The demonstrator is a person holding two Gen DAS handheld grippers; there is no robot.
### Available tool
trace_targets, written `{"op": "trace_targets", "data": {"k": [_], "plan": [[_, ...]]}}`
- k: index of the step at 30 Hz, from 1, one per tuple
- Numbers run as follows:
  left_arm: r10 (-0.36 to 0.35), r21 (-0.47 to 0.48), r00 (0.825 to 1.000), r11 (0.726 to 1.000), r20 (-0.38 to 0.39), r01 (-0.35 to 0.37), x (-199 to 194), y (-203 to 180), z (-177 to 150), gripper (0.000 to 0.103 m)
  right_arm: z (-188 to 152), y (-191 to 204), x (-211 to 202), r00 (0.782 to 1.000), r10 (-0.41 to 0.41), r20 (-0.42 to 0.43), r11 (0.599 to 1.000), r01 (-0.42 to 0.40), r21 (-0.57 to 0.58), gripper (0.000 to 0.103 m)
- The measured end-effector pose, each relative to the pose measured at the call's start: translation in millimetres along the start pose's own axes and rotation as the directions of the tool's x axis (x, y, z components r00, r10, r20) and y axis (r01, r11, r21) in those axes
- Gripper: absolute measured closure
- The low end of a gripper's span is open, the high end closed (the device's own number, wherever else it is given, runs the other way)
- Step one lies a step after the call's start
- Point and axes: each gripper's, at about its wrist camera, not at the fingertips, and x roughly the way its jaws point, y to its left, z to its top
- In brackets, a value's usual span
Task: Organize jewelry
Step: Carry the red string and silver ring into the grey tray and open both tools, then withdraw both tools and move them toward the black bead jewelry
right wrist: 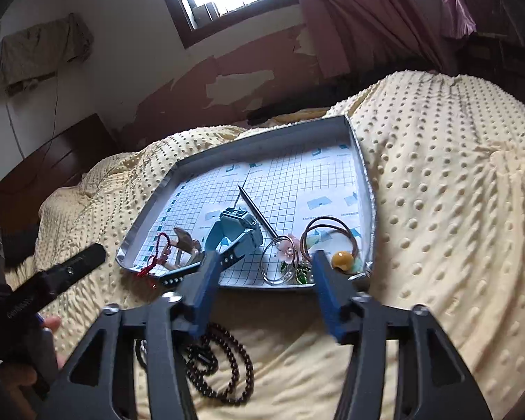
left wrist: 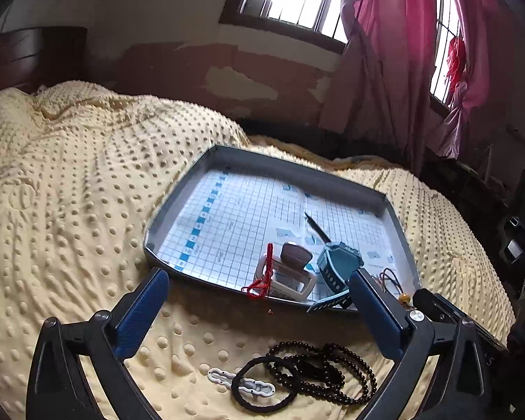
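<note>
A grey tray (left wrist: pixel 206 155) (right wrist: pixel 262 140) lined with grid paper lies on a yellow dotted blanket (left wrist: pixel 70 175). It holds a blue watch (left wrist: pixel 337 262) (right wrist: pixel 236 232), a red cord (left wrist: pixel 264 280) (right wrist: pixel 157 255), a hair clip (left wrist: pixel 290 273), a black pin (right wrist: pixel 257 213), a silver bangle (right wrist: pixel 274 262), brown hair ties (right wrist: pixel 329 232) and an amber bead (right wrist: pixel 343 259). On the blanket, near me, lie a dark bead necklace (left wrist: pixel 329 371) (right wrist: pixel 227 367), a black hair tie (left wrist: pixel 262 385) and a white clasp (left wrist: pixel 241 381). My left gripper (left wrist: pixel 259 280) is open above these. My right gripper (right wrist: pixel 264 262) is open at the tray's near edge.
A wall with peeling paint, barred windows and pink curtains (left wrist: pixel 402 52) stand behind the bed. A dark wooden headboard (right wrist: pixel 45 164) is at the left. A hand (right wrist: pixel 49 325) holds the other gripper's handle at the lower left of the right wrist view.
</note>
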Motion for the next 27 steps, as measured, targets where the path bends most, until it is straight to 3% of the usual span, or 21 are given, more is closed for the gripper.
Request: {"op": "trace_targets", "data": {"k": [6, 11, 19, 27], "plan": [[0.053, 0.026, 0.99, 0.998, 0.133, -0.057, -65, -4, -8, 0.0, -2, 15, -53, 0.996, 0.049, 0.08, 0.997, -0.044, -0.071, 0.001], [0.059, 0.016, 0.971, 0.998, 0.231, -0.064, -122, -3, -23, 0.0, -21, 23, -97, 0.987, 0.085, 0.135, 0.991, -0.071, -0.111, 0.001], [0.051, 0.031, 0.961, 0.998, 0.271, -0.062, -179, 0, -60, 0.0, -52, 38, -164, 0.964, 0.094, 0.248, 0.962, -0.023, -0.274, 0.001], [0.056, 0.061, 0.966, 0.995, 0.252, -0.074, -198, 2, -103, 0.0, -76, 24, -193, 0.974, 0.079, 0.214, 0.965, -0.021, -0.263, 0.001]]}}
